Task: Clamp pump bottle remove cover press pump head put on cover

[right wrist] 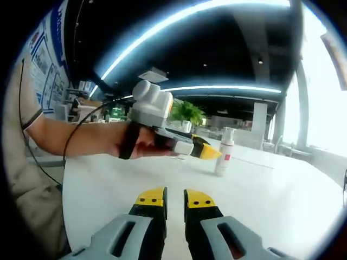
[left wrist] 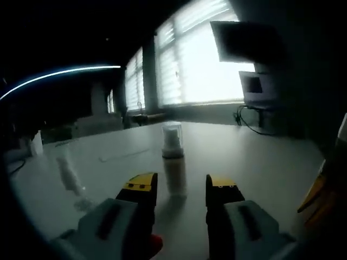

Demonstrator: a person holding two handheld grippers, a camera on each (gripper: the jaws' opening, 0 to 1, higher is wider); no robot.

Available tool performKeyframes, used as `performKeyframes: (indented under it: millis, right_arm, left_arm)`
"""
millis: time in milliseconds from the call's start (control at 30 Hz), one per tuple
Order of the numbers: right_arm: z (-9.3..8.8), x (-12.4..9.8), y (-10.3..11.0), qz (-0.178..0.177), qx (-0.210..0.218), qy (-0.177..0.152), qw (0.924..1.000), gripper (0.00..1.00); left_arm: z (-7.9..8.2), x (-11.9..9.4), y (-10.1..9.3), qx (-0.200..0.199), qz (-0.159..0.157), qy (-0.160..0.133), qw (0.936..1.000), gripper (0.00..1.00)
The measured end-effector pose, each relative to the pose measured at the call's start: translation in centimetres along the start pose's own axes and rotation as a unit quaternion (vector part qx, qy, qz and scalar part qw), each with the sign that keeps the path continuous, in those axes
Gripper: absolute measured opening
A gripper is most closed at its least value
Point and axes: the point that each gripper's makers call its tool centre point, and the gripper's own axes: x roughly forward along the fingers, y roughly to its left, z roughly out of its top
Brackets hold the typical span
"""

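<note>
Approaching pump bottle [left wrist: 174, 160] at frame centre on counter [left wrist: 255, 162], left tool [left wrist: 181, 184] open wide, holding nothing. Centring jaws around the bottle body below clear cover [left wrist: 172, 136] before clamping; right tool [right wrist: 174, 197] waiting nearly closed, empty.

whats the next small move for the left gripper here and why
Probably ease the left gripper forward until its jaws straddle the pump bottle, then close. The jaws stand open with the bottle upright on the white table just ahead of the gap, not yet between them, and its clear cover is on. In the right gripper view, the right gripper waits short of the bottle.
</note>
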Motion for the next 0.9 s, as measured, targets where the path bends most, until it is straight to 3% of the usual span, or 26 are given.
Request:
performKeyframes:
  millis: [900]
  right_arm:
    - [0.1, 0.0, 0.2, 0.005, 0.004, -0.002, 1.0, 0.08]
  left_arm:
    - [-1.2, 3.7, 0.9, -0.006, 0.016, 0.012, 0.9998, 0.28]
